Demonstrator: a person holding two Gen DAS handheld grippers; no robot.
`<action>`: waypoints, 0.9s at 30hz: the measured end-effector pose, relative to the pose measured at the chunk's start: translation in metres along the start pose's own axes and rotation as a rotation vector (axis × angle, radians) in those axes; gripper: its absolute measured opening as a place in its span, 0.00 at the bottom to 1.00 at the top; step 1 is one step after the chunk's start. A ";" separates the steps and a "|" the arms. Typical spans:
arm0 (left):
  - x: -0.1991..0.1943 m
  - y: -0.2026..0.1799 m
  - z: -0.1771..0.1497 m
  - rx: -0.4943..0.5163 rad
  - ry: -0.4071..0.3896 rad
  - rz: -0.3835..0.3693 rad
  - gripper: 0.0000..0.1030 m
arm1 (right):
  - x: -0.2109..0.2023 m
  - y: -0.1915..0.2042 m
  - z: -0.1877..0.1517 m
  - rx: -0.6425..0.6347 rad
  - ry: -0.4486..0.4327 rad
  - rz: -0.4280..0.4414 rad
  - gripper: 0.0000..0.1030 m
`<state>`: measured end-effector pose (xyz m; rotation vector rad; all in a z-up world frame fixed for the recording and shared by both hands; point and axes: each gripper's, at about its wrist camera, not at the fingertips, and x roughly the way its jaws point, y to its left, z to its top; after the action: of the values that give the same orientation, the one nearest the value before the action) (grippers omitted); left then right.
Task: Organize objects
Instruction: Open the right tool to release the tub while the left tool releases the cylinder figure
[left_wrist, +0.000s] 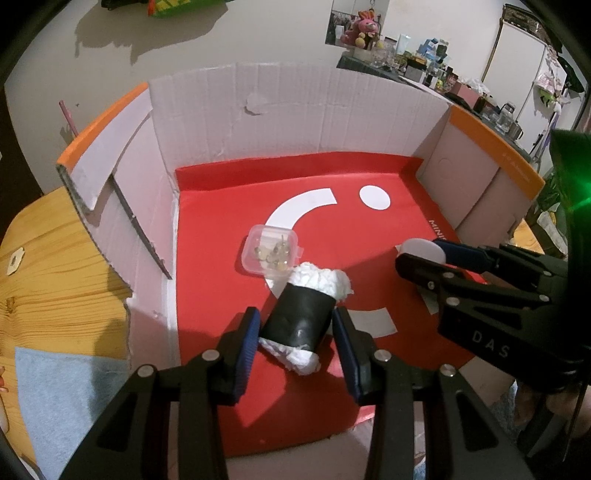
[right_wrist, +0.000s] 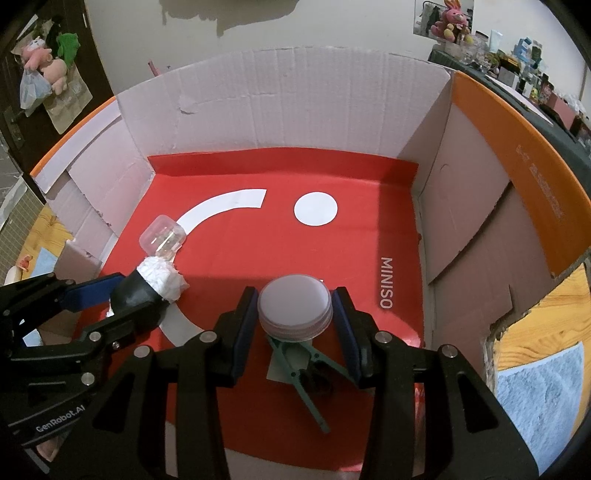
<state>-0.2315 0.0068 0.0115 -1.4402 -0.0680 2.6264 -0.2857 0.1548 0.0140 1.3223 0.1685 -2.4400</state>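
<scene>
In the left wrist view my left gripper (left_wrist: 296, 323) is shut on a black roll (left_wrist: 299, 306) with white stuffing at both ends, low over the red floor (left_wrist: 229, 206) of a cardboard box (left_wrist: 295, 110). Just beyond the roll lies a small clear plastic case of push pins (left_wrist: 271, 249). My right gripper (right_wrist: 295, 299) is shut on a round white lid (right_wrist: 293, 308), above a green clip (right_wrist: 295, 369) lying on the red floor (right_wrist: 332, 251). Each view shows the other gripper: the right one (left_wrist: 419, 258) with the lid (left_wrist: 424, 248), the left one (right_wrist: 138, 295) with the roll (right_wrist: 162, 278).
The box walls (right_wrist: 295, 103) rise on three sides, with orange flaps (right_wrist: 517, 177) at left and right. A wooden table (left_wrist: 55, 266) with a pale blue cloth (left_wrist: 55, 398) lies outside the box. A cluttered shelf (left_wrist: 424, 62) stands at the far right.
</scene>
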 end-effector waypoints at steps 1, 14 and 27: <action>-0.001 0.000 0.000 0.000 -0.001 0.000 0.42 | -0.001 0.001 0.000 0.000 -0.002 0.001 0.40; -0.020 0.000 -0.005 -0.001 -0.046 0.014 0.53 | -0.020 0.003 -0.007 0.006 -0.045 0.018 0.54; -0.037 0.004 -0.016 -0.014 -0.071 0.018 0.58 | -0.039 0.004 -0.022 0.012 -0.070 0.033 0.59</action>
<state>-0.1988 -0.0027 0.0331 -1.3583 -0.0819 2.6963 -0.2477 0.1664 0.0344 1.2327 0.1129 -2.4597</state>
